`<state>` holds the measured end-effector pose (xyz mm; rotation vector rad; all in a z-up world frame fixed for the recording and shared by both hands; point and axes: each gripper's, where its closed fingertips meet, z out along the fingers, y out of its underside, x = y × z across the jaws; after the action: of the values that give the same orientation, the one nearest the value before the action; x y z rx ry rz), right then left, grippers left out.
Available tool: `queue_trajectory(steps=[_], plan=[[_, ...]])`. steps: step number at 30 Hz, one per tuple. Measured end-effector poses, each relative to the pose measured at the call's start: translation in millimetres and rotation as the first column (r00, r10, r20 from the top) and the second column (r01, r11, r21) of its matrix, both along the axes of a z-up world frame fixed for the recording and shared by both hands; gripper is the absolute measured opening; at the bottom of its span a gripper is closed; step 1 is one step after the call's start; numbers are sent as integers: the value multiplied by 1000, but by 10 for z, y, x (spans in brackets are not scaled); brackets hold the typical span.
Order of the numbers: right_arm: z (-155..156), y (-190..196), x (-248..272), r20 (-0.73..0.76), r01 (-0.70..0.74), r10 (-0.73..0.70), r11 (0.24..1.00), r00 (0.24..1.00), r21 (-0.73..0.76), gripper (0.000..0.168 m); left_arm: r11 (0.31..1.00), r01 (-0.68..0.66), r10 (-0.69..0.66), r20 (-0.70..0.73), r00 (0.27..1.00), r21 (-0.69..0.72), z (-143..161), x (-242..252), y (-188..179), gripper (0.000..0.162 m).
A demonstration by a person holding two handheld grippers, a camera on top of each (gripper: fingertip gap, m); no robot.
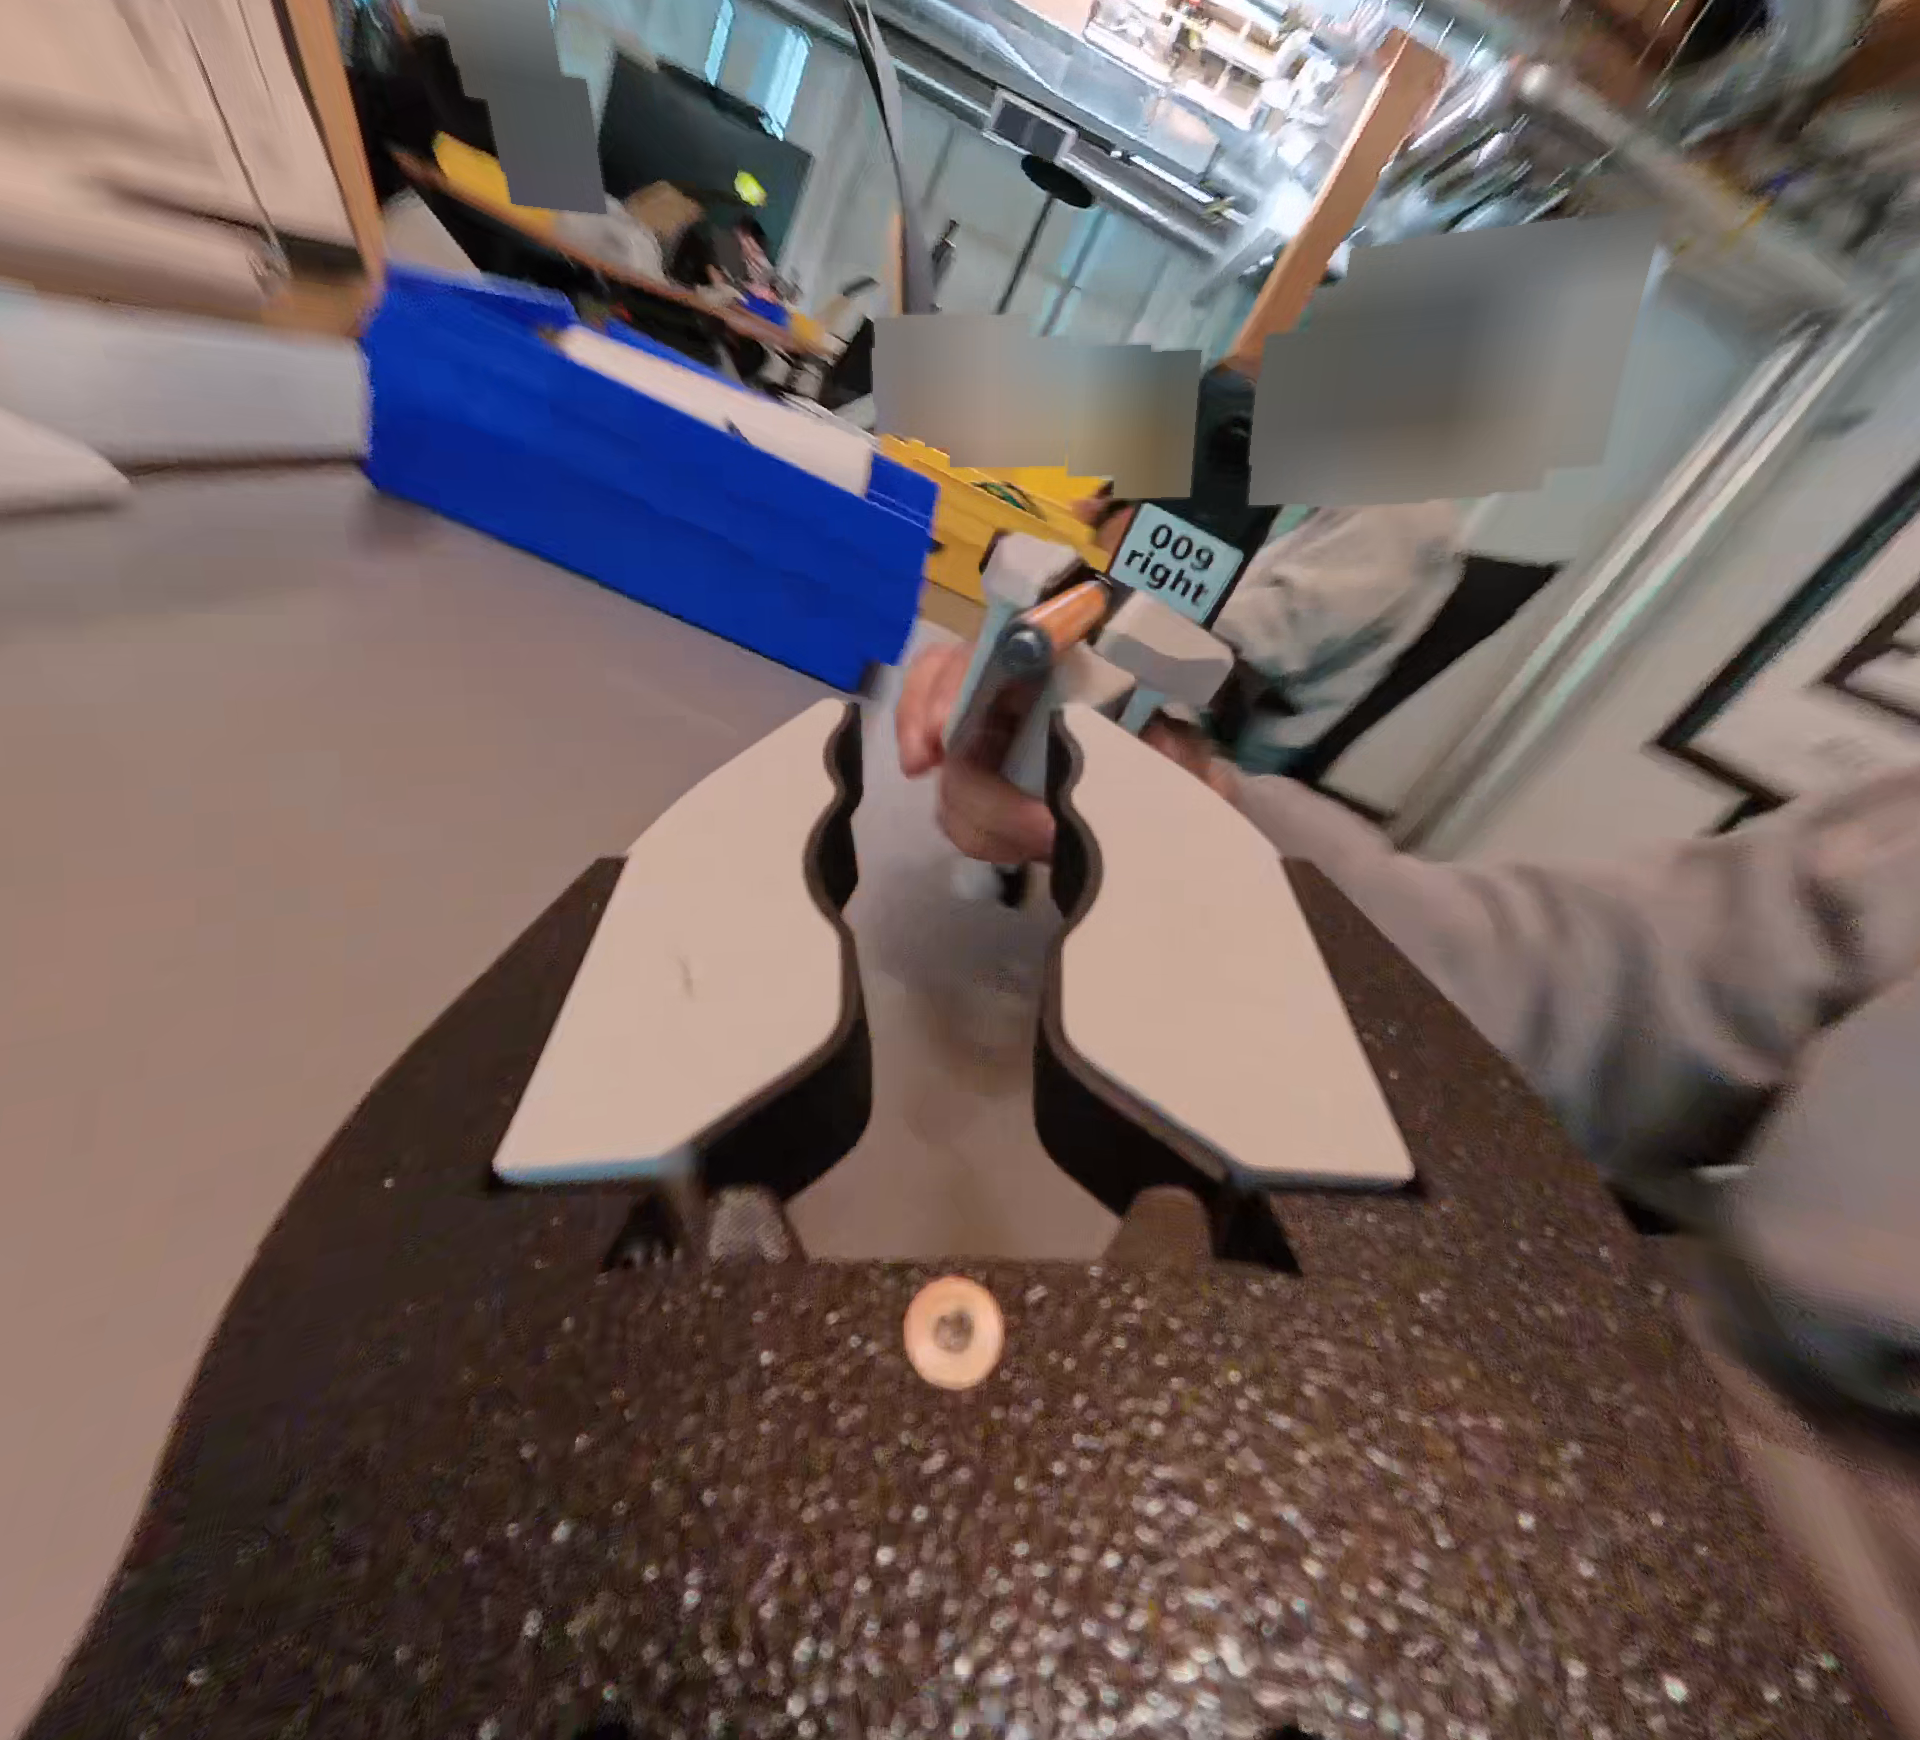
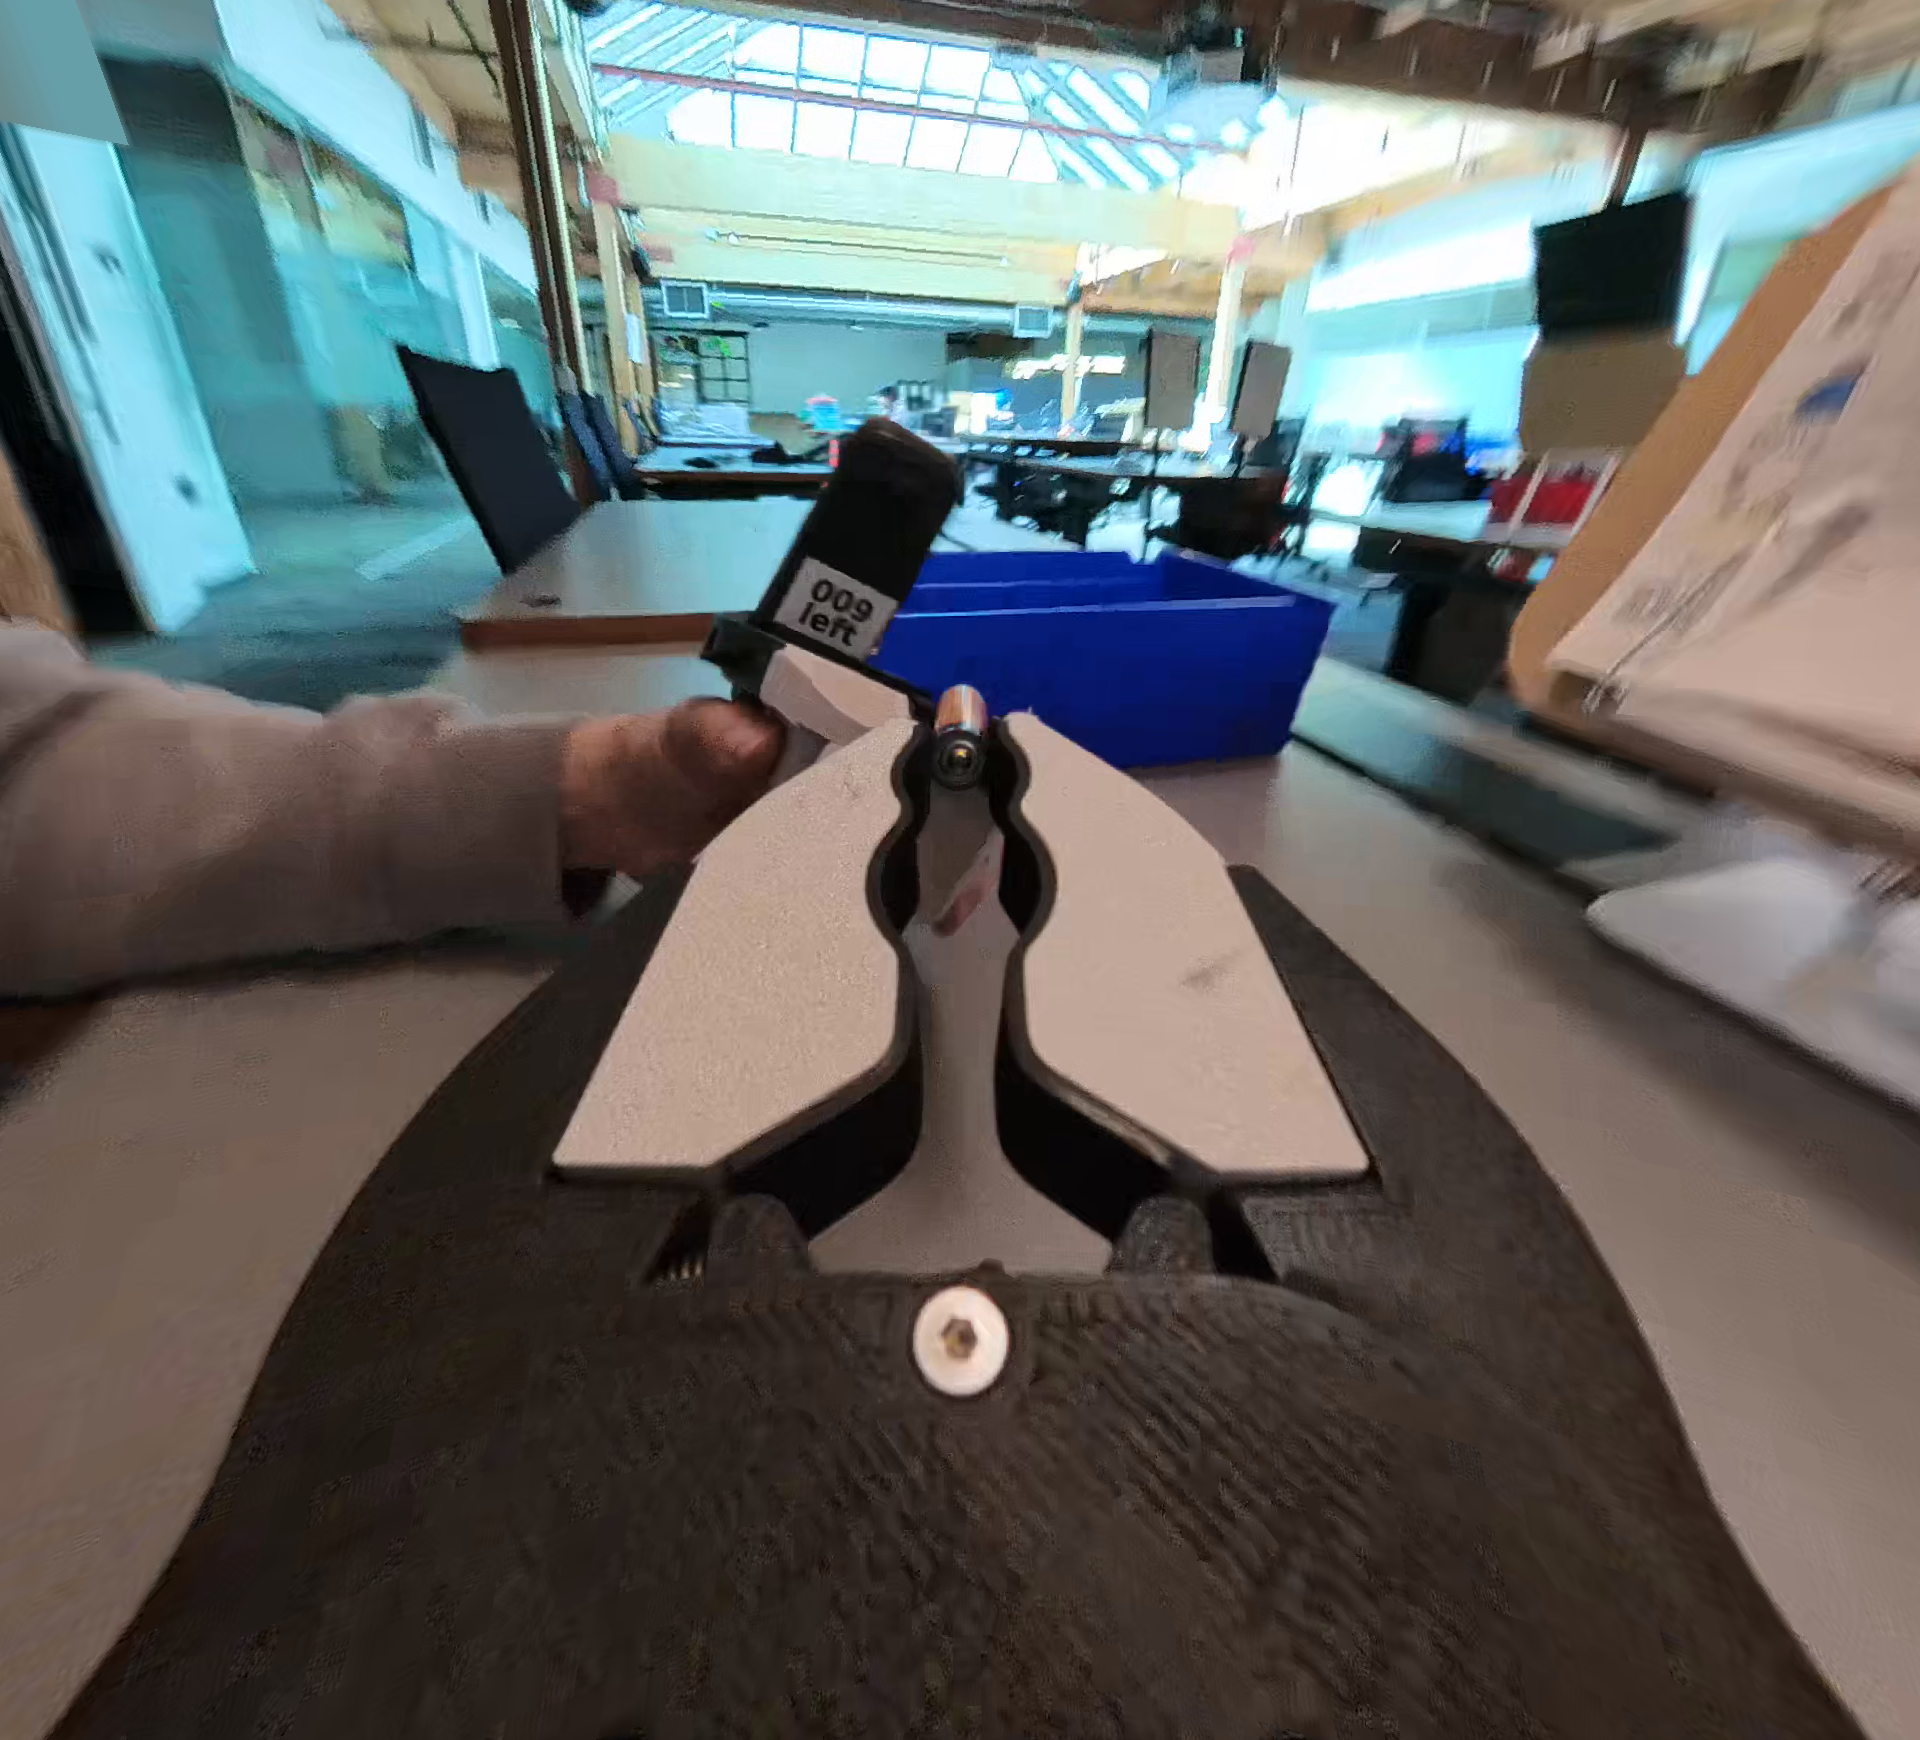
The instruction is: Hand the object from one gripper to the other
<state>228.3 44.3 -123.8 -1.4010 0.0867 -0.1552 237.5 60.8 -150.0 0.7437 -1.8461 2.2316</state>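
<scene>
Tube (image 2: 958,722), orange-bodied with a metal end, sits pinched at the fingertips of the right gripper (image 2: 958,740), raised above the grey table (image 2: 1403,869). The left gripper (image 1: 956,734) is spread with nothing between its fingers, and its tips are just beside the tube; whether they touch is unclear. Each gripper carries a white sticker (image 2: 831,615) with black print. A blue bin (image 2: 1101,651) stands on the far side of the table.

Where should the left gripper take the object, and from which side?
Probably the object by its orange shaft, which sticks out bare past the right gripper. The open left gripper should come head-on, fingers straddling the shaft crosswise.
</scene>
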Motion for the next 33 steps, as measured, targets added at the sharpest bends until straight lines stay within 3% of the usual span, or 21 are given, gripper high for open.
queue_trajectory(steps=[4, 9, 15, 19, 21, 24, 29, 33], plan=[[-79, 52, -100, 289, 74, -42, 992, 957, -99, 11, 970, 197, -224, -202, 954, -144, 7, -145, -74, 38], [-236, 124, -140, 482, 161, -39, 963, 875, -215, 11, 956, 242, -276, -237, 931, -164, -9, -192, -76, 18], [-376, 110, -42, 462, 221, -73, 935, 884, -275, 20, 981, 186, -190, -111, 975, -51, -32, -154, -46, 10], [-386, 112, 1, 229, 135, -72, 952, 971, -275, 36, 996, 85, -85, 26, 996, 3, 42, -89, 22, 10], [-323, 79, 31, 163, 119, -82, 965, 983, -233, 35, 997, 26, -32, 80, 996, 70, 15, -44, 57, 10], [-360, 63, 46, 227, 157, -95, 949, 969, -273, 26, 980, -17, -14, 154, 988, 200, -94, -41, 37, 10], [-549, 129, 74, 455, 307, -105, 865, 884, -396, 11, 959, -31, -27, 199, 980, 281, -174, -79, -63, 10], [-572, 126, 120, 474, 348, -122, 835, 872, -425, 11, 943, -96, 3, 280, 960, 319, -175, -59, -80, 10]])
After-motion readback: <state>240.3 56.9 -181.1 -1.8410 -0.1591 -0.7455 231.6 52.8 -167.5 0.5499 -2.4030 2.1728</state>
